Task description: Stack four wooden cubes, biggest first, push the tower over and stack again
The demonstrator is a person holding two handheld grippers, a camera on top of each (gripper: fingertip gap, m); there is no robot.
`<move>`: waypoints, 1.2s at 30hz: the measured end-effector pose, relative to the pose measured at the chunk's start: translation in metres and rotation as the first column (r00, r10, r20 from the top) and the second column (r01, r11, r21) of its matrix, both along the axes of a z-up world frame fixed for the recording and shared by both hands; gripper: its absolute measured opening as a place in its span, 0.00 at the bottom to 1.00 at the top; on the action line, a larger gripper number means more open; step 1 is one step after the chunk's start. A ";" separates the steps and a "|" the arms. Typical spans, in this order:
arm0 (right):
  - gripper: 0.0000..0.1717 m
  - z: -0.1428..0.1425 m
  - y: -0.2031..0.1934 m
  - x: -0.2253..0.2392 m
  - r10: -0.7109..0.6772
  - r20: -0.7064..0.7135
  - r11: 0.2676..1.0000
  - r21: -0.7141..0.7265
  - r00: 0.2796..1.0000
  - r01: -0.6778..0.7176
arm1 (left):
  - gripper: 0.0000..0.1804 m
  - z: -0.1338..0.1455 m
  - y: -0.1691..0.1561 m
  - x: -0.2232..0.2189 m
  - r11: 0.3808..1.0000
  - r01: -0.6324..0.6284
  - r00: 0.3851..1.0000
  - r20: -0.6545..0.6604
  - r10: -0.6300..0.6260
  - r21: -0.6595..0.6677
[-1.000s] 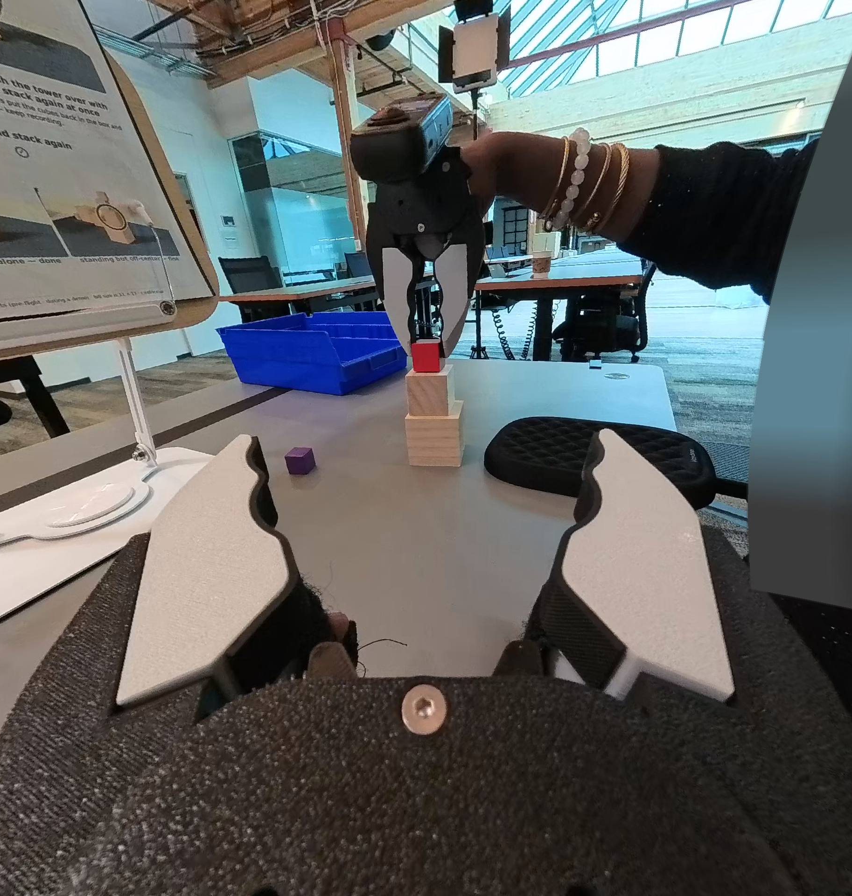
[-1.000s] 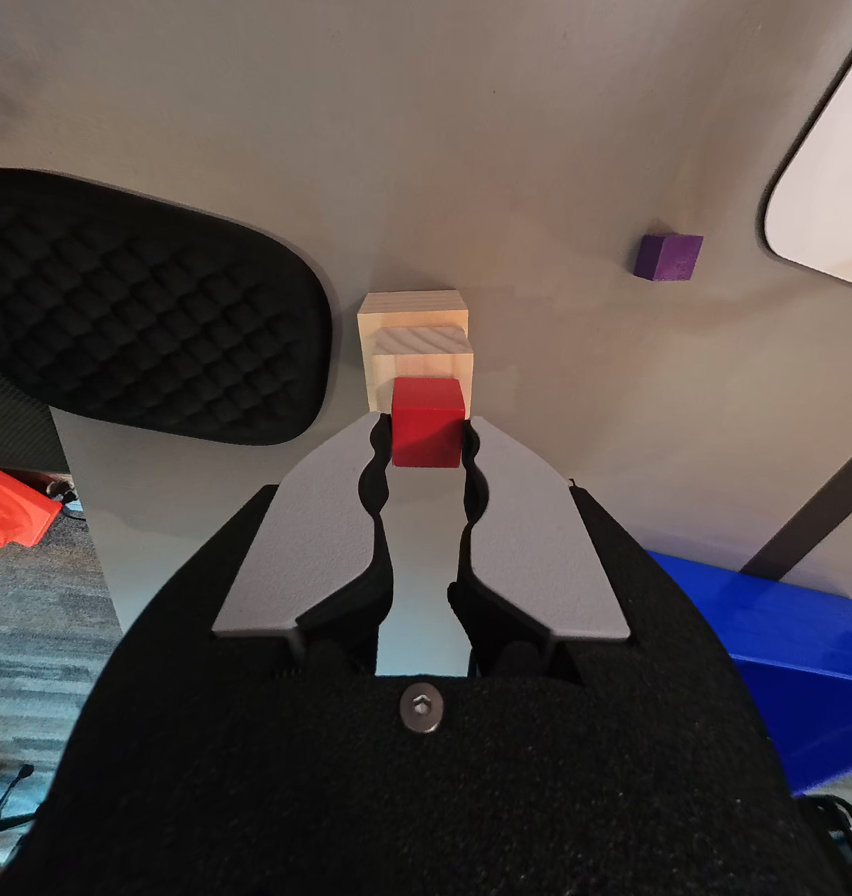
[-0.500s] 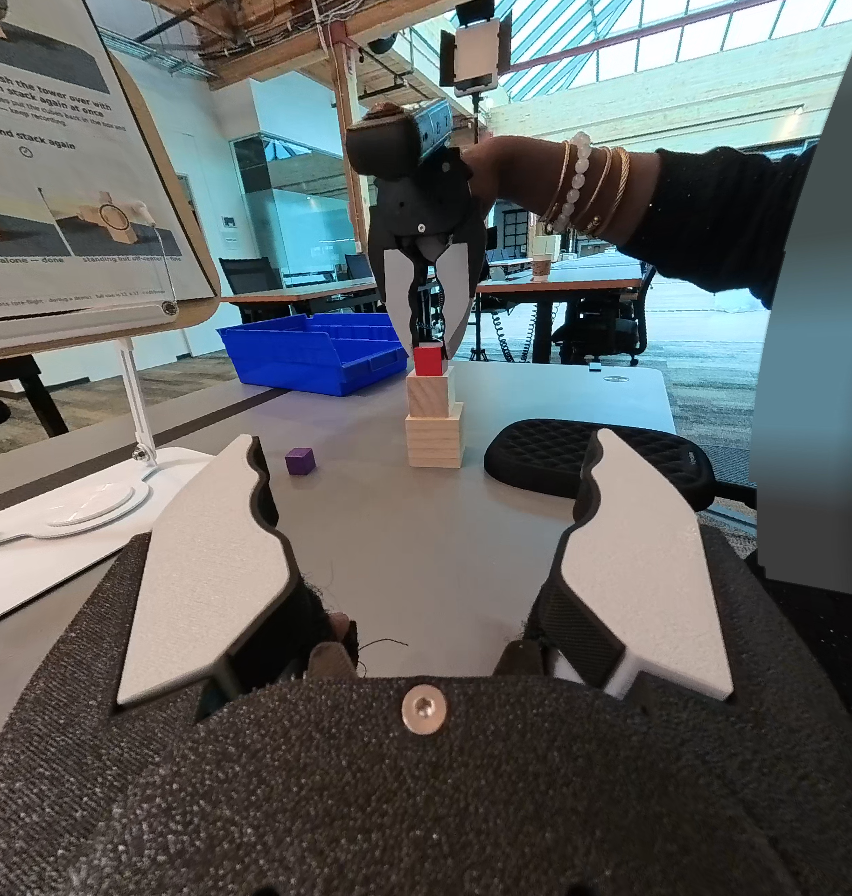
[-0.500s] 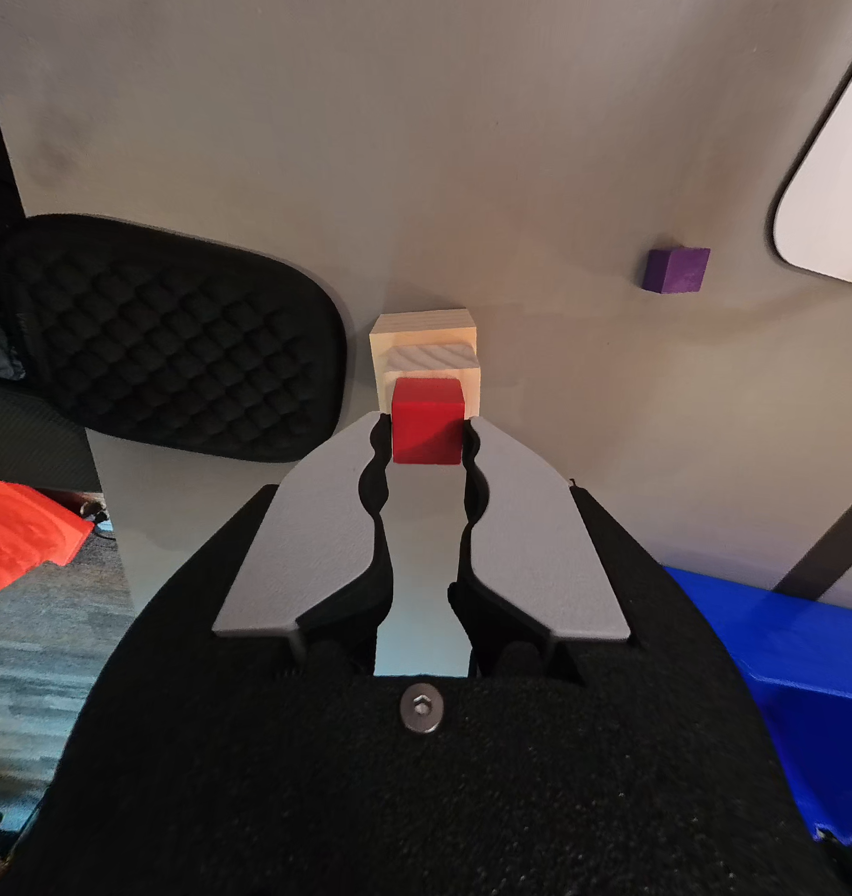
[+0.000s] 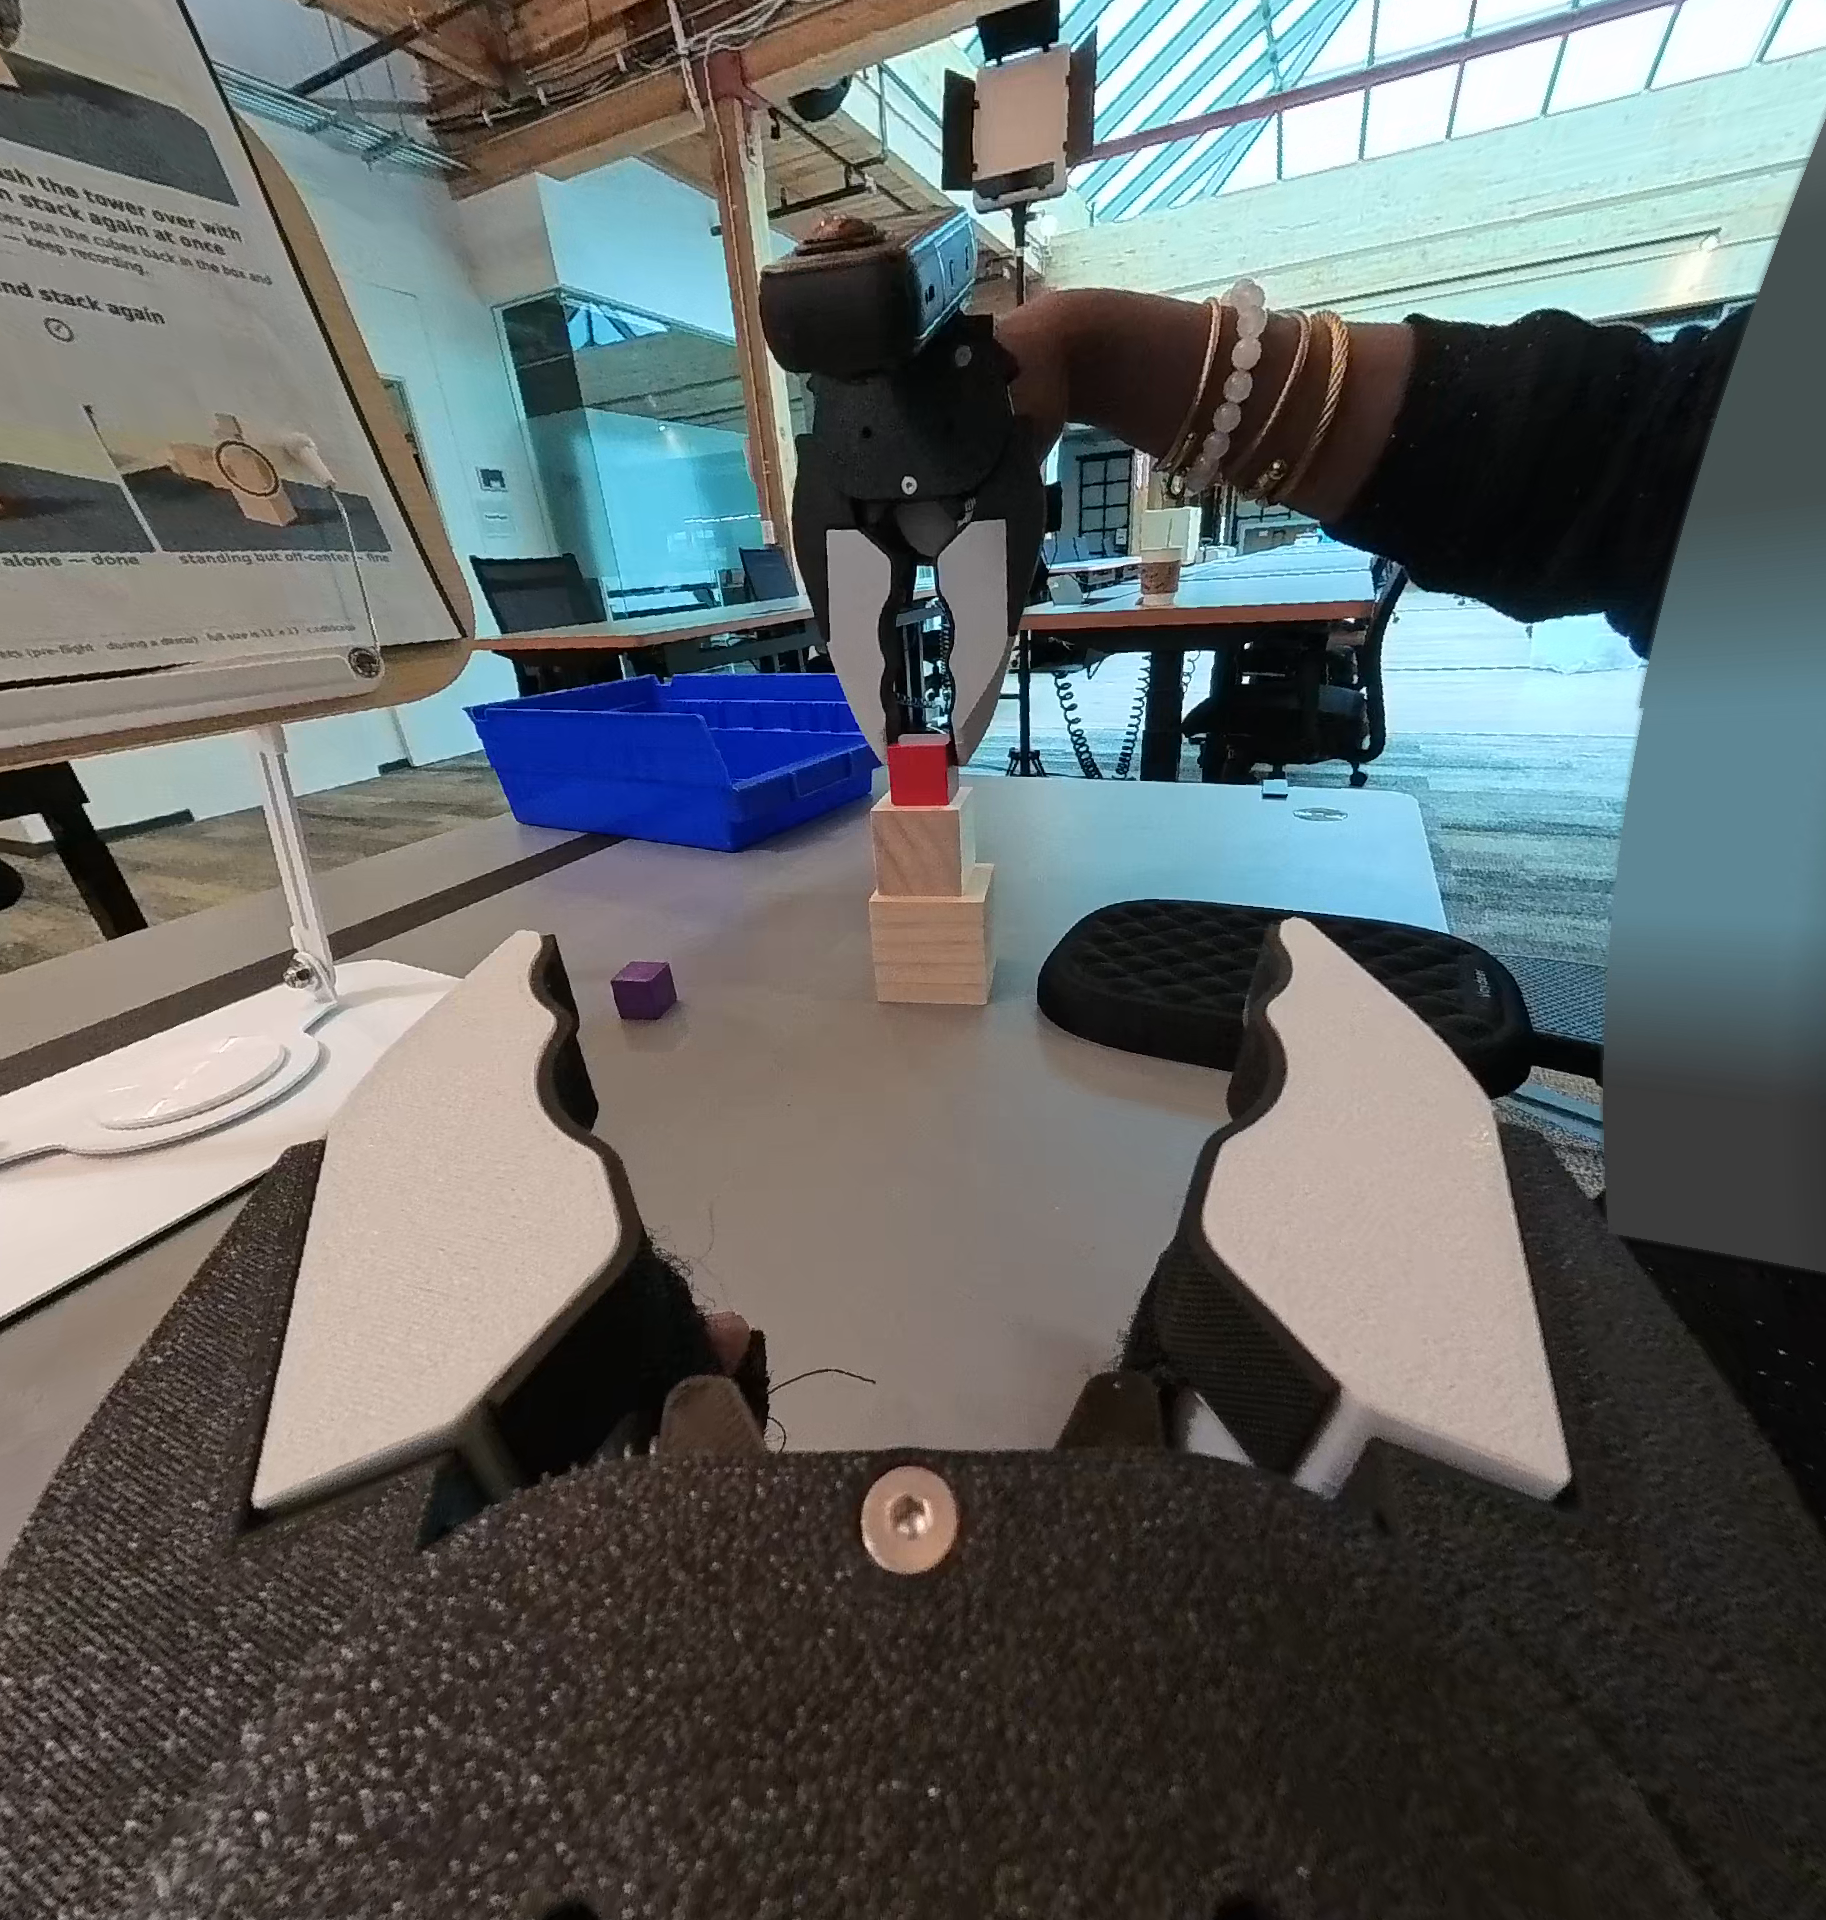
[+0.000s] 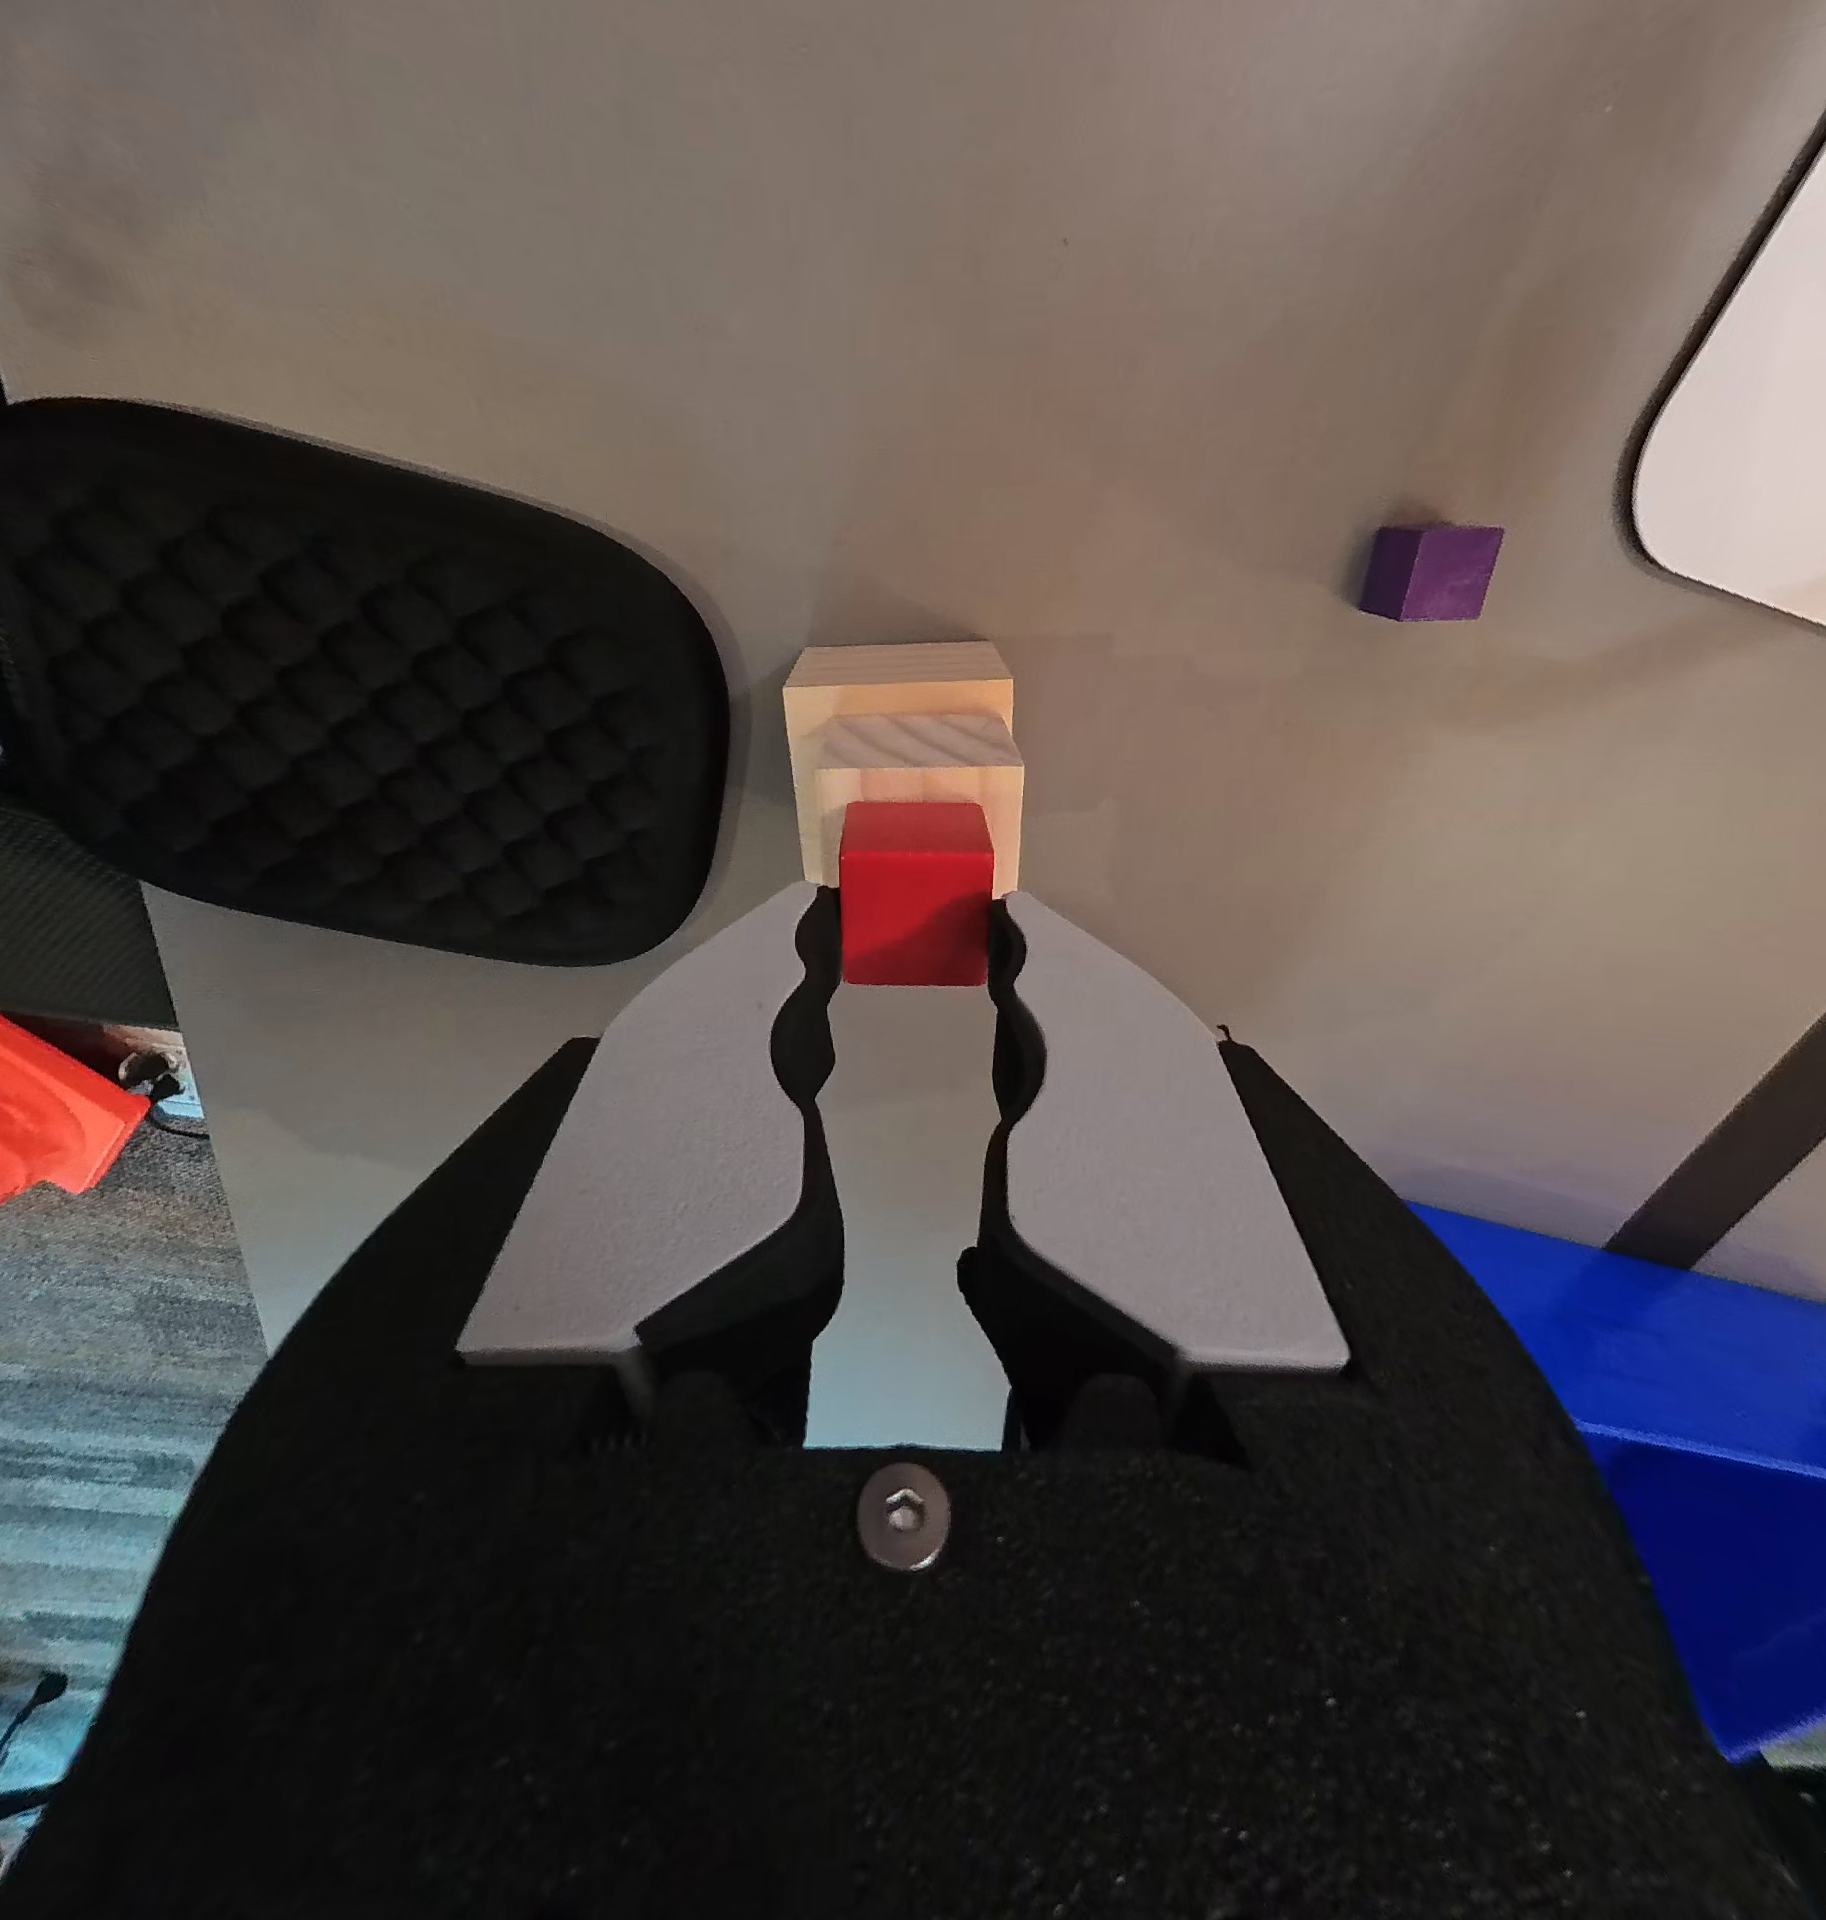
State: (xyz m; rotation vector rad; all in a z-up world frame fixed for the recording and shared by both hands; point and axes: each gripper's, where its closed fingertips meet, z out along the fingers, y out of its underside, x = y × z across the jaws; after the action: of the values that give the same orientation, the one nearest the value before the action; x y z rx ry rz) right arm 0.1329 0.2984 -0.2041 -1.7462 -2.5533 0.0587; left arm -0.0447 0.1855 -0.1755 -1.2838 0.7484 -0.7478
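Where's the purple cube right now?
The purple cube sits alone on the grey table, left of the wooden block stack in the left wrist view, between the stack and the white stand base.

Blue bin (image 6: 1657, 1455): cut off at the right wrist view's right edge, partly behind the gripper body. Black quilted pad (image 5: 1179, 977): near edge hidden behind the left gripper's (image 5: 909, 1039) finger. Instruction board (image 5: 161, 416) cropped top and left. Red cube (image 5: 924, 774): contact with the wooden block (image 5: 919, 852) under it unclear.
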 end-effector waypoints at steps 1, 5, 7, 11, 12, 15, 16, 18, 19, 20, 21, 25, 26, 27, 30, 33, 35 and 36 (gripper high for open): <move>0.15 0.000 0.000 0.000 0.000 -0.001 1.000 -0.001 1.000 0.000 | 0.67 0.000 0.000 0.000 1.000 0.000 1.000 0.000 0.000 0.000; 0.16 0.003 0.000 -0.003 -0.010 -0.023 1.000 -0.007 1.000 0.010 | 0.67 0.000 0.000 0.000 1.000 0.001 1.000 0.000 -0.001 0.000; 0.18 0.007 -0.003 -0.006 -0.015 -0.042 1.000 -0.023 0.999 0.014 | 0.67 0.000 0.000 0.000 1.000 0.001 1.000 0.000 -0.001 0.000; 0.23 0.021 0.002 -0.018 -0.031 -0.094 0.999 0.006 0.995 0.032 | 0.67 -0.001 0.000 0.001 1.000 0.002 1.000 -0.004 -0.002 -0.002; 0.23 0.024 0.005 -0.025 -0.031 -0.113 0.999 0.024 0.993 0.034 | 0.67 -0.001 -0.001 0.001 1.000 0.002 1.000 -0.006 -0.002 -0.002; 0.25 0.029 0.017 -0.051 0.001 -0.139 0.995 0.098 0.990 0.013 | 0.67 -0.001 -0.001 0.001 1.000 0.000 1.000 -0.009 0.000 0.000; 0.25 0.027 0.021 -0.059 0.013 -0.133 0.994 0.113 0.991 0.003 | 0.67 -0.001 -0.001 0.001 1.000 0.000 1.000 -0.010 0.000 0.000; 0.26 0.018 0.033 -0.071 0.019 -0.093 0.991 0.130 0.995 -0.007 | 0.67 -0.001 -0.001 0.001 1.000 0.000 1.000 -0.011 0.000 0.000; 0.27 0.012 0.040 -0.076 0.019 -0.069 0.990 0.139 0.997 -0.009 | 0.67 -0.001 -0.001 0.001 1.000 0.000 1.000 -0.010 0.000 -0.001; 0.27 0.005 0.048 -0.080 0.019 -0.046 0.989 0.144 0.999 -0.012 | 0.67 -0.001 -0.001 0.001 1.000 0.001 1.000 -0.009 -0.001 -0.002; 0.27 -0.003 0.055 -0.084 0.022 -0.028 0.990 0.143 0.999 -0.018 | 0.67 -0.001 -0.001 0.001 1.000 0.002 1.000 -0.009 -0.002 -0.003; 0.27 -0.034 0.080 -0.097 0.051 0.024 0.989 0.139 0.998 -0.054 | 0.67 -0.002 -0.001 0.002 1.000 0.005 1.000 -0.011 -0.006 -0.009; 0.27 -0.041 0.086 -0.099 0.058 0.036 0.988 0.138 0.998 -0.063 | 0.67 -0.002 -0.001 0.002 1.000 0.006 1.000 -0.011 -0.006 -0.009; 0.26 -0.047 0.089 -0.101 0.059 0.046 0.989 0.130 0.997 -0.064 | 0.67 -0.002 -0.001 0.002 1.000 0.006 1.000 -0.011 -0.006 -0.010; 0.24 -0.064 0.097 -0.100 0.049 0.091 0.994 0.097 0.995 -0.058 | 0.67 -0.002 -0.001 0.002 1.000 0.008 1.000 -0.012 -0.008 -0.013; 0.22 -0.077 0.105 -0.096 0.037 0.124 0.996 0.081 0.992 -0.047 | 0.67 -0.002 -0.001 0.002 1.000 0.009 1.000 -0.010 -0.009 -0.015; 0.22 -0.082 0.110 -0.093 0.025 0.135 0.996 0.078 0.991 -0.036 | 0.67 -0.002 -0.001 0.002 1.000 0.009 1.000 -0.010 -0.009 -0.016; 0.21 -0.085 0.111 -0.091 0.020 0.135 0.997 0.073 0.991 -0.030 | 0.67 -0.002 -0.001 0.002 1.000 0.009 1.000 -0.010 -0.010 -0.016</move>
State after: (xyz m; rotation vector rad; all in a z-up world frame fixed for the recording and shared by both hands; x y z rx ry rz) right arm 0.0416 0.4096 -0.2888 -1.7485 -2.6317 -0.1575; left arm -0.0427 0.1844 -0.1774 -1.3001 0.7586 -0.7567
